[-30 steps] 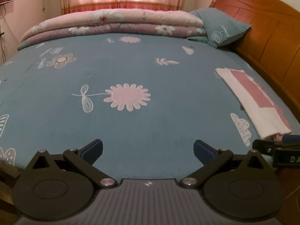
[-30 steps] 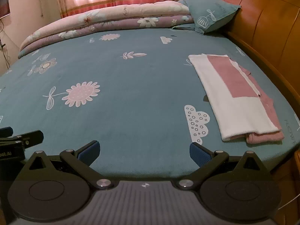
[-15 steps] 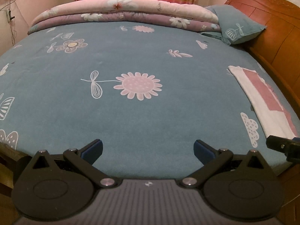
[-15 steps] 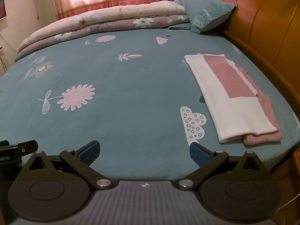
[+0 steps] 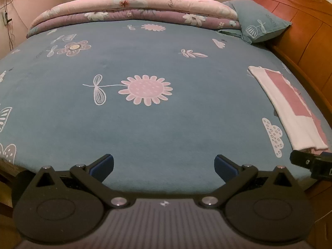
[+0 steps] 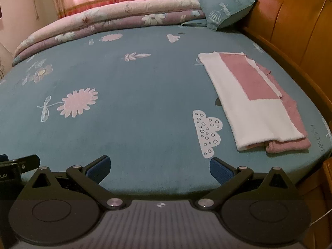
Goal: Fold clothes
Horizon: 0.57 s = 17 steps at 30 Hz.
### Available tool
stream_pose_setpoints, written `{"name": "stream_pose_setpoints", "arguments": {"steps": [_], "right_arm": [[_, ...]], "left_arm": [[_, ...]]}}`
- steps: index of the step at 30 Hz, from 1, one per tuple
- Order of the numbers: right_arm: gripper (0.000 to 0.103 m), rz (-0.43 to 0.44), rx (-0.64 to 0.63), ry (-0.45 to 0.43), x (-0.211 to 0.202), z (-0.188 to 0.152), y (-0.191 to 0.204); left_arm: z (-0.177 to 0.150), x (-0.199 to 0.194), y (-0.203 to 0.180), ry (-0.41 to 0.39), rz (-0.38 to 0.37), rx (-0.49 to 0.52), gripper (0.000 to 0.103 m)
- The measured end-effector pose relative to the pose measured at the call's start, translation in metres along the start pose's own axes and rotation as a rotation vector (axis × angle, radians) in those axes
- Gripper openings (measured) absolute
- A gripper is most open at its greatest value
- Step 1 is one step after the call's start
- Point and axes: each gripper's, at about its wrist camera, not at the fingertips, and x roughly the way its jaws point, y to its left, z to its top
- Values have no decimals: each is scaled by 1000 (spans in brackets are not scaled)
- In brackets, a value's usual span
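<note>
Left hand-held gripper (image 5: 164,165): jaws wide apart, empty. Right hand-held gripper (image 6: 158,166): likewise, empty. Folded clothes (image 6: 251,101): pink-and-white stack, right of frame, on the bed (image 6: 134,114) near the headboard (image 6: 290,31). Step: apparently between garments. Next: fetch another, none visible.

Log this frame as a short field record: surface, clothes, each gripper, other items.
surface: bed with blue flower-print sheet
clothes: folded white-and-pink stack, lying flat near the headboard side
left gripper: open, empty, at the bed's near edge
right gripper: open, empty, near edge, short of the stack
other: rolled quilt and pillow at the far end
</note>
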Motion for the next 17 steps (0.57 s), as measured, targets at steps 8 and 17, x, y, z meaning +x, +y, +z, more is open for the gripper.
{"name": "stream_pose_setpoints", "arguments": {"steps": [8, 17], "right_arm": [[103, -17, -13, -8, -2, 0, -3], [103, -7, -3, -4, 1, 1, -9]], "left_arm": [[-1, 3, -3, 11, -3, -5, 102], [-1, 4, -3, 5, 3, -1, 102]]}}
